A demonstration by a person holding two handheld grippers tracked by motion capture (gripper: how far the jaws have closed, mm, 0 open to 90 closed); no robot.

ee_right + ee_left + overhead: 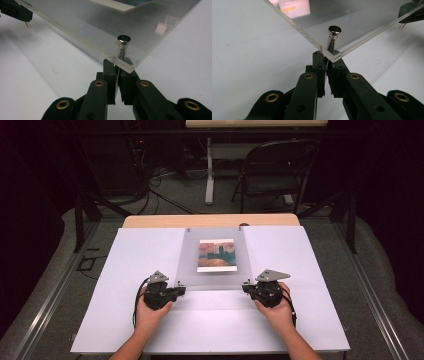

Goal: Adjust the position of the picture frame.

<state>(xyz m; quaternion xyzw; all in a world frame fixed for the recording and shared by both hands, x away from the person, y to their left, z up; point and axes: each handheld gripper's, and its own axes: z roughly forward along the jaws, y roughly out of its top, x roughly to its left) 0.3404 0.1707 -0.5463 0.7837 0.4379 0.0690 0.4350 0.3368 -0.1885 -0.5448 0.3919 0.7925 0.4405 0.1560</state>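
Left hand-held gripper (327, 65) drawn nearly shut, jaws pinched at the near left corner of the clear acrylic panel (210, 275), just under the small metal stud (334, 35) standing through that corner; whether the pads gripped the stud's stem or the panel edge could not be told. Right hand-held gripper (117, 68) likewise almost closed at the panel's near right corner, beneath a second metal stud (123, 43). Seen from the high view, left hand-held gripper (179, 290) and right hand-held gripper (246, 287) set at opposite near corners of the panel; panel lying mid-way across the white counter (125, 285), near edge lifted slightly; sandwiched within the panel, toward its far half, a picture print (216, 255).
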